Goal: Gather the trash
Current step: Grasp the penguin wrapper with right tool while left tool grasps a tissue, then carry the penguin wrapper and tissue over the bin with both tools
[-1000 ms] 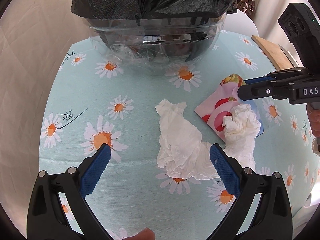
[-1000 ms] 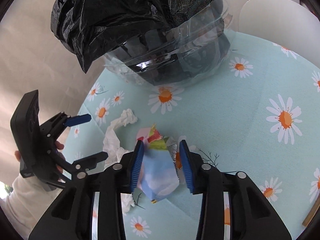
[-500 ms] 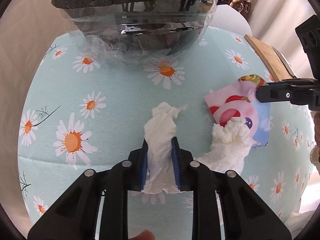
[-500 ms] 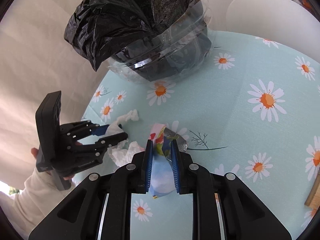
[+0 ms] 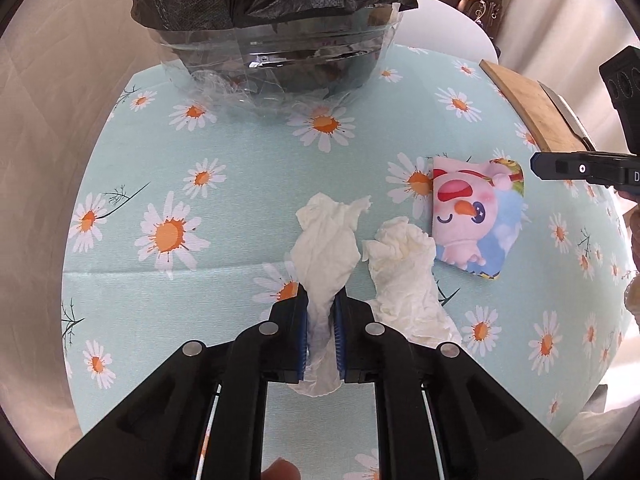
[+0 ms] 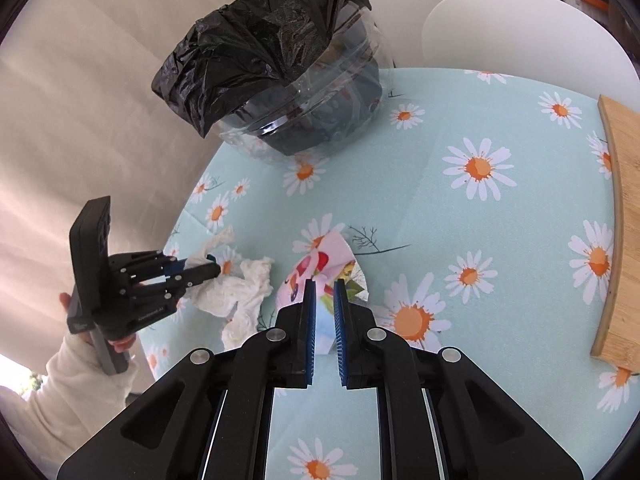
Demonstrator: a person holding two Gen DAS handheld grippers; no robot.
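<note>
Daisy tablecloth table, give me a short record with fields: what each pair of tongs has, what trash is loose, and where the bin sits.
left tongs: shut on a crumpled white tissue
right tongs: shut on a colourful cartoon-print wrapper
loose trash: second crumpled white tissue, lying beside the held one
bin: clear plastic tub lined with a black bag, at the table's far edge
other: wooden board at the right edge

The tissue [image 5: 324, 248] and the wad [image 5: 400, 264] beside it are crumpled, matt white paper. The wrapper [image 5: 476, 216] looks like glossy printed plastic film, though glare blurs it. The bin [image 6: 320, 116] is clear shiny plastic, its liner [image 6: 256, 48] wrinkled black plastic. The tablecloth [image 6: 460, 240] is matt cloth; the board [image 6: 620, 220] is smooth bare wood.
</note>
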